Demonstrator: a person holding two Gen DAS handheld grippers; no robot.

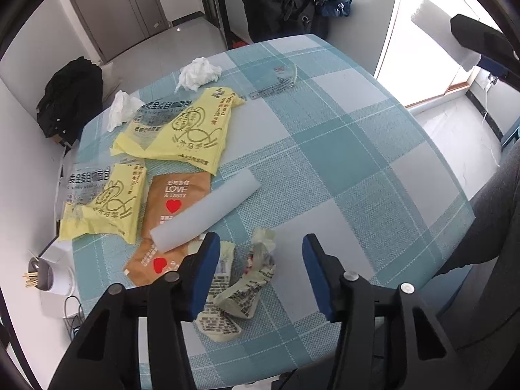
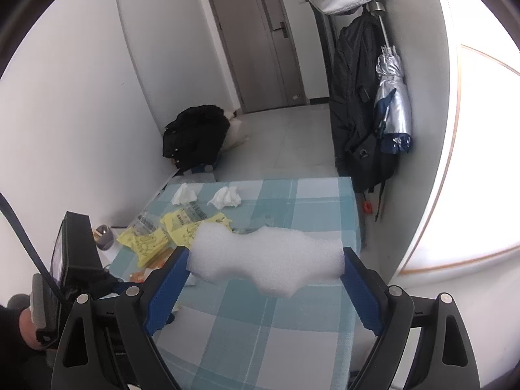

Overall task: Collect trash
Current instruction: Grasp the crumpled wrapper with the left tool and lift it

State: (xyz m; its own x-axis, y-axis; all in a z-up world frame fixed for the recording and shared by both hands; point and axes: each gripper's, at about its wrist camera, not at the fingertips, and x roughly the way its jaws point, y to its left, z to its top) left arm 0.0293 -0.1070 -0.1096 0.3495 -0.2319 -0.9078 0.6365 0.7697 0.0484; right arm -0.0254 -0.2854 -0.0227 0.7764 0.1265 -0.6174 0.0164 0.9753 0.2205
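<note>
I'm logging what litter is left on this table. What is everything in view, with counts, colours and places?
Table: one, under a blue-green checked cloth.
Tissues: two, white, crumpled, far left part of the table.
Yellow bags: two, yellow with clear parts, left side.
Brown packets: two, brown with red hearts, near the left edge.
White tube: one, lying across the brown packets.
Printed wrapper: crumpled, cream with black print, between the left fingers.
Clear plastic piece: one, far side.
Foam piece: one, white, in the right gripper.
Black coat: one, on the floor by the wall.
Door: one, grey.
Left gripper: blue pads, open over the wrapper.
Right gripper: blue pads, closed on the foam.
</note>
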